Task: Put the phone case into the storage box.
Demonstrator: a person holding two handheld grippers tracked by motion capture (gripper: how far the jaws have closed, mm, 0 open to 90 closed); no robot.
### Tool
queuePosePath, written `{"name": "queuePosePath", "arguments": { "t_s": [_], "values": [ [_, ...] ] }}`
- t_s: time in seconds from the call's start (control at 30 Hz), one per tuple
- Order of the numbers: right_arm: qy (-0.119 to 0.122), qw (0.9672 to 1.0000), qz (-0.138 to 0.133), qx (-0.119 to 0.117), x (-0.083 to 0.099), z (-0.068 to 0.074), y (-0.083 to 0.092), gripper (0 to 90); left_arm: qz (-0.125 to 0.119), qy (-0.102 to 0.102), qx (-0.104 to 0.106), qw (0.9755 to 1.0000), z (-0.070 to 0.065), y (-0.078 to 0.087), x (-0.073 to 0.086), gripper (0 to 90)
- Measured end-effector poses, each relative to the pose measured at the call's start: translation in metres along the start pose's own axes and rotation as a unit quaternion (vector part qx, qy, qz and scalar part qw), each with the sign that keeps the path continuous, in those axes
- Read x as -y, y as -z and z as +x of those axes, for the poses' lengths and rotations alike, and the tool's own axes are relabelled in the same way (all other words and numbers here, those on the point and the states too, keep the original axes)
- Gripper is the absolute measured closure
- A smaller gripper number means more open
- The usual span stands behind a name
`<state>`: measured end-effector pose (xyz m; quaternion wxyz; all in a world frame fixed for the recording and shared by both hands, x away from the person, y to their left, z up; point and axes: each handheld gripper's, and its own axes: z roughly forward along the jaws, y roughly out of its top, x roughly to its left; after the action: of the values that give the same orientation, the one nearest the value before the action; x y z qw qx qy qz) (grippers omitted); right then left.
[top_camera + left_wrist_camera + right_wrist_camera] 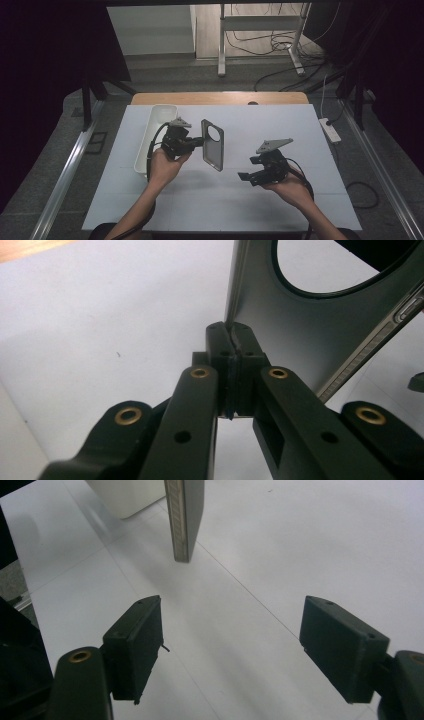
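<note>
White tray (150,137) sits at the table's (280,200) left edge, power strip (329,129) on the floor (cables tangled farther back), wooden edge beyond.

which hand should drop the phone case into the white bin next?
Left, probably. The left gripper is already shut on the dark grey phone case with a round camera cutout, beside the long white plastic bin. The right gripper stands open and empty, farther away.

light: dim room, bright white table (225,200) | shadows: soft | focus: close gripper views blurred
</note>
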<state>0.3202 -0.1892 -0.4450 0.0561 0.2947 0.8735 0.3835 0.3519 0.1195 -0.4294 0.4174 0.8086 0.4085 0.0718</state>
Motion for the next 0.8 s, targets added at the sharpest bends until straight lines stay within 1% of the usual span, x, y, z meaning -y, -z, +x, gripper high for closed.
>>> {"name": "queuePosePath", "arguments": {
  "t_s": [0.13, 0.2, 0.27, 0.43, 0.5, 0.8],
  "values": [
    [-0.005, 1.0, -0.004, 0.006, 0.003, -0.002, 0.005, 22.0, -0.001, 0.003, -0.003, 1.0, 0.004, 0.003, -0.002, 88.7],
    [-0.004, 1.0, -0.006, 0.006, 0.004, -0.003, 0.006, 21.1, -0.002, 0.003, -0.004, 1.0, 0.006, 0.004, -0.002, 88.8],
    [-0.006, 0.9998, -0.006, 0.017, 0.007, -0.003, 0.009, 18.1, -0.003, 0.006, -0.005, 1.0, 0.008, 0.007, -0.004, 88.7],
    [-0.013, 0.9996, -0.008, 0.022, 0.014, -0.006, 0.015, 14.3, -0.004, 0.008, -0.009, 0.9999, 0.013, 0.012, -0.007, 88.7],
    [-0.015, 0.9994, -0.008, 0.029, 0.016, -0.007, 0.018, 12.5, -0.004, 0.01, -0.008, 0.9999, 0.014, 0.014, -0.007, 88.7],
    [-0.03, 0.999, -0.01, 0.032, 0.025, -0.012, 0.029, 11.2, -0.006, 0.012, -0.02, 0.9997, 0.023, 0.022, -0.013, 88.7]
  ]
}}
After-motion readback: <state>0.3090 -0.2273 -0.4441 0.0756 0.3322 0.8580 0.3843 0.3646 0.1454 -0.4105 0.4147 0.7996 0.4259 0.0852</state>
